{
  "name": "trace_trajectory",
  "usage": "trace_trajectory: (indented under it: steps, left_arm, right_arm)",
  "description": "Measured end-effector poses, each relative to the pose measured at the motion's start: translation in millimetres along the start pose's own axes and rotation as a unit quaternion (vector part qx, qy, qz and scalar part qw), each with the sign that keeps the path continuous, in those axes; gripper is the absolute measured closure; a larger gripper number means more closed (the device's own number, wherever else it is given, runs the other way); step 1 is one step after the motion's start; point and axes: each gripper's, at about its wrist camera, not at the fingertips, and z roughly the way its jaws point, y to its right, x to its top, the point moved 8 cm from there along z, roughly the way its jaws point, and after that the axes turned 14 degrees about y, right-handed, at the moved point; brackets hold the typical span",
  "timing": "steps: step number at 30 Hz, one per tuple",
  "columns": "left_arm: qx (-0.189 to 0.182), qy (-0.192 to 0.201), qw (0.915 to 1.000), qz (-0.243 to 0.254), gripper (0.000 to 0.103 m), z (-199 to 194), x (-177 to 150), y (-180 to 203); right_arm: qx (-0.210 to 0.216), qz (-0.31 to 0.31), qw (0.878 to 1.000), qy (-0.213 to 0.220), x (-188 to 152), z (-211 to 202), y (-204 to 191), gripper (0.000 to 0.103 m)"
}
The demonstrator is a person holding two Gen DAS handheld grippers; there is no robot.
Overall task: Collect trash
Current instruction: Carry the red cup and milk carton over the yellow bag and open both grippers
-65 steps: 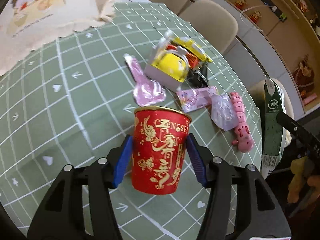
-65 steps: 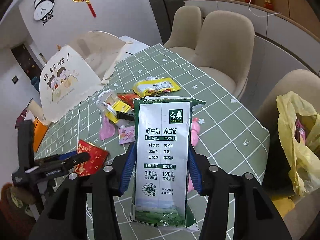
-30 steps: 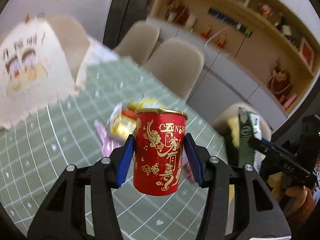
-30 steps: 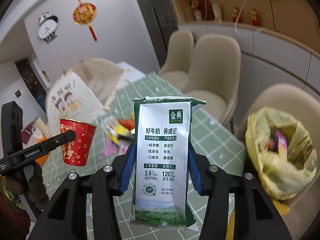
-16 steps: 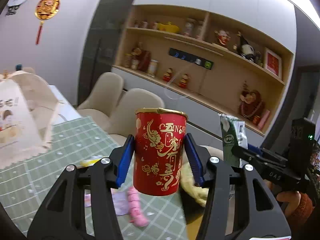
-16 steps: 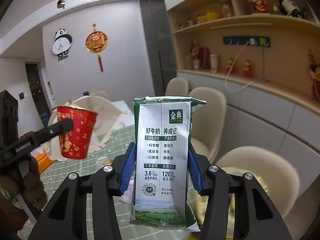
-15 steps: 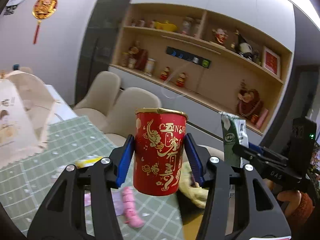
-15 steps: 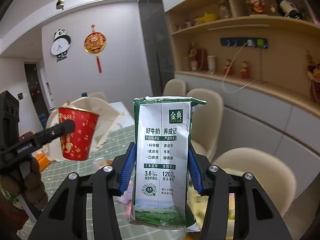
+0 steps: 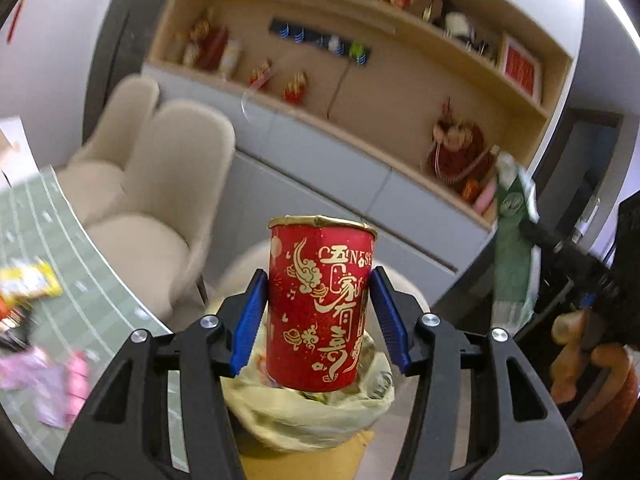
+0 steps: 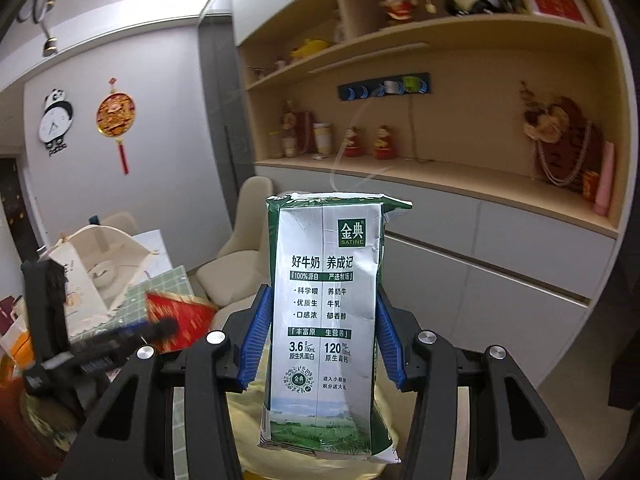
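My left gripper (image 9: pixel 320 316) is shut on a red paper cup (image 9: pixel 320 304) with gold print, held upright just above a yellow trash bag (image 9: pixel 304 412) that sits on a beige chair. My right gripper (image 10: pixel 320 328) is shut on a flattened green and white milk carton (image 10: pixel 324 320), held upright in the air over the same yellow bag (image 10: pixel 248 424). The carton also shows at the right of the left wrist view (image 9: pixel 514 248). The cup and left gripper show blurred at the left of the right wrist view (image 10: pixel 176 324).
The green checked table (image 9: pixel 48 248) lies at the left, with a yellow wrapper (image 9: pixel 28 280) and pink wrappers (image 9: pixel 52 376) on it. Beige chairs (image 9: pixel 160 184) stand along the table. A shelf wall with ornaments (image 10: pixel 440 120) is behind.
Both grippers have swung away from the table toward the chair with the yellow bag. The cup now hangs right over the bag's opening, and the carton is beside it.
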Motion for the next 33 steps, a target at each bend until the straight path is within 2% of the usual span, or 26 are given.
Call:
trace_trajectory:
  steps: [4, 8, 11, 15, 23, 31, 32, 33]
  left_arm:
    - [0.005, -0.045, 0.9989, -0.012, 0.052, 41.0, -35.4, 8.8]
    - [0.015, -0.100, 0.9941, -0.040, 0.050, 72.7, -59.6, 4.9]
    - [0.027, -0.105, 0.9929, -0.050, 0.049, 71.8, -61.0, -1.4]
    - [0.052, -0.093, 0.9930, -0.050, 0.047, 53.0, -53.7, -15.1]
    - [0.135, -0.070, 0.9867, -0.057, 0.046, -10.2, -40.4, -59.1]
    - [0.201, -0.066, 0.9749, -0.070, 0.046, -70.7, -39.4, -100.5]
    - [0.208, -0.066, 0.9735, -0.070, 0.046, -78.4, -40.2, -105.3]
    - [0.212, -0.066, 0.9724, -0.070, 0.046, -84.7, -41.0, -109.7]
  right_arm:
    - [-0.007, 0.011, 1.000, -0.016, -11.6, 13.4, 37.2, 0.056]
    - [-0.002, 0.025, 1.000, -0.018, -21.4, 23.7, 54.7, 0.056]
    - [0.014, 0.035, 0.999, -0.025, -28.8, 39.0, 54.6, 0.056]
    - [0.044, 0.047, 0.997, -0.034, -43.7, 65.4, 43.2, 0.056]
    - [0.095, 0.054, 0.992, -0.054, -86.0, 106.9, -0.2, 0.056]
    - [0.101, 0.042, 0.992, -0.060, -123.1, 122.8, -20.4, 0.055]
    - [0.101, 0.042, 0.992, -0.065, -126.9, 122.4, -22.4, 0.055]
    - [0.099, 0.042, 0.992, -0.067, -128.6, 121.1, -23.9, 0.049]
